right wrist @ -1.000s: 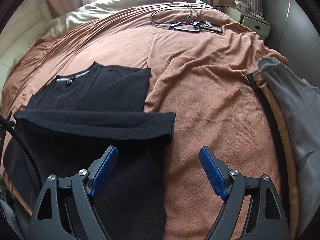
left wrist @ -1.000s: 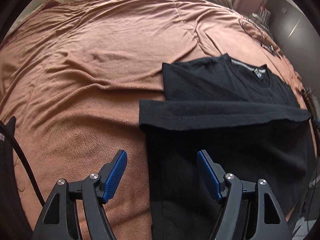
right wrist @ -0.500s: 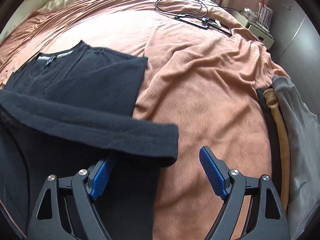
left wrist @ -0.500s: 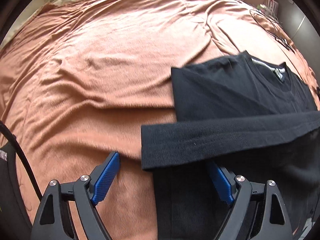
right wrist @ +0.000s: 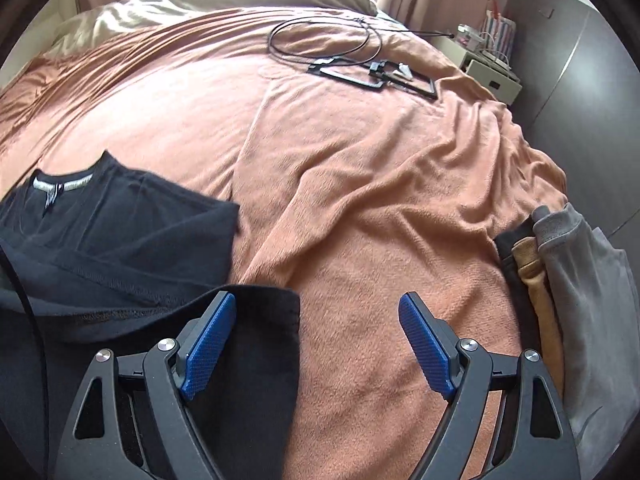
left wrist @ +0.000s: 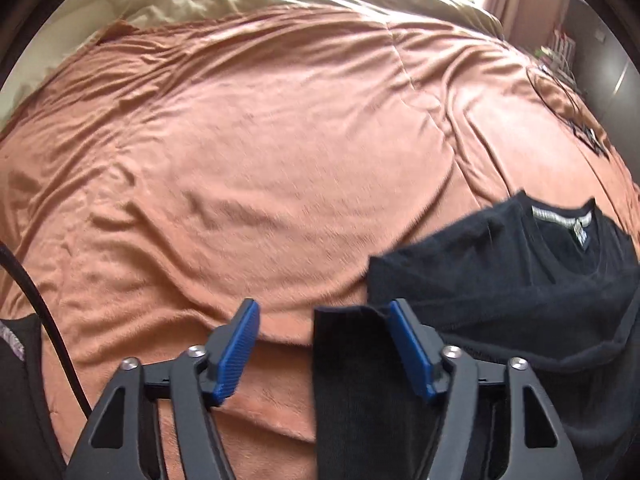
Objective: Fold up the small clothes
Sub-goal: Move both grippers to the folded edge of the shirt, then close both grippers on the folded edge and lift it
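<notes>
The left gripper (left wrist: 324, 344) is closing — a corner of the black knitted shirt (left wrist: 500, 280) is lying between its jaws, at lower right. The right gripper (right wrist: 316, 344) is standing wide over the shirt's edge and the orange blanket (right wrist: 360, 200) — holding nothing.

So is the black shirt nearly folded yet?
Partly. The black shirt already lies narrowed on the orange blanket. Both tongs, left closing and right open, straddle its bottom corners. Gripping and folding the hem toward the collar remains.
</notes>
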The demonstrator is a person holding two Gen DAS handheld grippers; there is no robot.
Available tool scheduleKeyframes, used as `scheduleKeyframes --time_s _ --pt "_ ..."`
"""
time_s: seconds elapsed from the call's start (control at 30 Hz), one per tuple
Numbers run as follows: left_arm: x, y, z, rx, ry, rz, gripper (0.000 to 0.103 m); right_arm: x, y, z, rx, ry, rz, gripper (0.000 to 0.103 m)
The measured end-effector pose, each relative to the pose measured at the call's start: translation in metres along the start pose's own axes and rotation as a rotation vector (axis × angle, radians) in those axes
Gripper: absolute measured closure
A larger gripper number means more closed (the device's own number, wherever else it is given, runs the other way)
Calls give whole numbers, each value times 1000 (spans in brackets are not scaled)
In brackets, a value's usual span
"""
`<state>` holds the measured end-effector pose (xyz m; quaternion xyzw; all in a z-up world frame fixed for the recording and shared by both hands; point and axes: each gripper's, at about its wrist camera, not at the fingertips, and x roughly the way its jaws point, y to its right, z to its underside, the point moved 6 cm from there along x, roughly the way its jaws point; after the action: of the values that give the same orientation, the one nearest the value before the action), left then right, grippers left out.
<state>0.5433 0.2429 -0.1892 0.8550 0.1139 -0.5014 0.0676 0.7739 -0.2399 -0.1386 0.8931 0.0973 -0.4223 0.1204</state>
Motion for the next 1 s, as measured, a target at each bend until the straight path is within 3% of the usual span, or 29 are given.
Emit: scheduleKeyframes --time_s 0.07,0.17,0.3,0.47,0.57,0.83,0.93,1.0 --pt "-8 -6 -4 -21 24 -13 43 -7 4 0 14 20 -2 23" --pt "-23 -14 -6 -45 46 40 43 -20 10 2 47 46 -56 23" --pt "-30 -20 7 -18 29 55 43 -36 19 10 45 65 -95 24" --pt "-15 -19 26 -15 -22 101 44 -35 16 26 9 38 -156 48" --pt "-9 -12 33 -30 -34 142 46 -27 9 29 -5 22 -182 57" --pt "12 -1 30 -52 -62 185 52 -9 -4 13 -52 2 -184 59" --pt "16 -2 27 -84 -57 218 60 3 -3 12 -17 -32 -180 59" --pt "17 0 27 -95 -55 246 74 11 -3 14 30 -59 -226 62"
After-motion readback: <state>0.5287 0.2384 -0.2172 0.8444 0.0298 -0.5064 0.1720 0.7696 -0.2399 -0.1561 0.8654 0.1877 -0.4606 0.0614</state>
